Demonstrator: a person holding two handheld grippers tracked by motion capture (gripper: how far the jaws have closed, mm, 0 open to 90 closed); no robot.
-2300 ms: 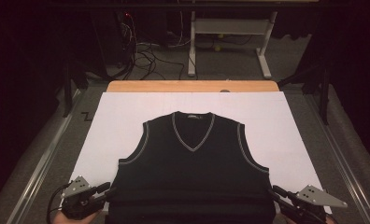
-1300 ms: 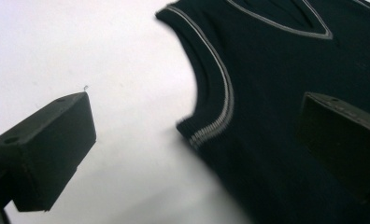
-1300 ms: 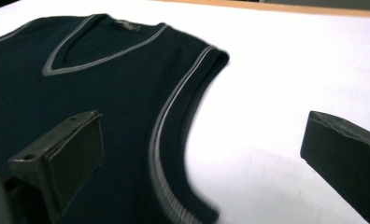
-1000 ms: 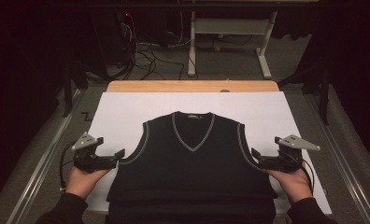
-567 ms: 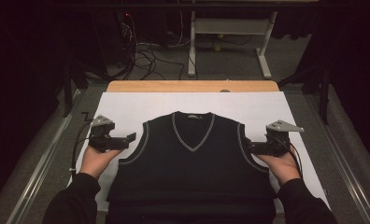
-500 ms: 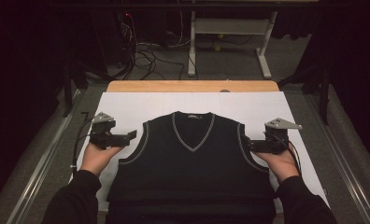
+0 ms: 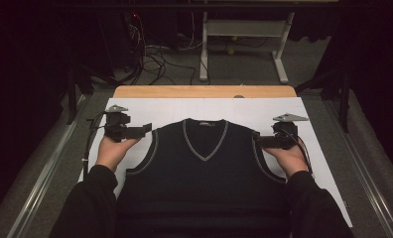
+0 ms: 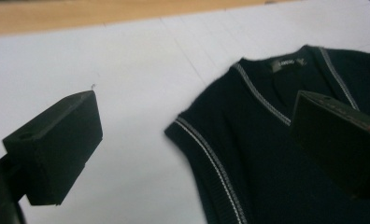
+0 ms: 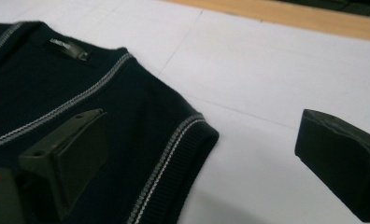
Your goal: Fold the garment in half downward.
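A dark knitted vest (image 7: 204,168) is laid flat, front up, on the white-covered bench (image 7: 244,106). The left tongs (image 7: 144,130) and right tongs (image 7: 258,141) are held apart at its shoulders. Soft, light, floppy knit is expected; the ribbed shoulder edges are best pinched.

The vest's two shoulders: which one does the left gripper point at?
The left gripper points at the vest's left shoulder, which lies between its open jaws in the left gripper view. The right shoulder lies before the right gripper.
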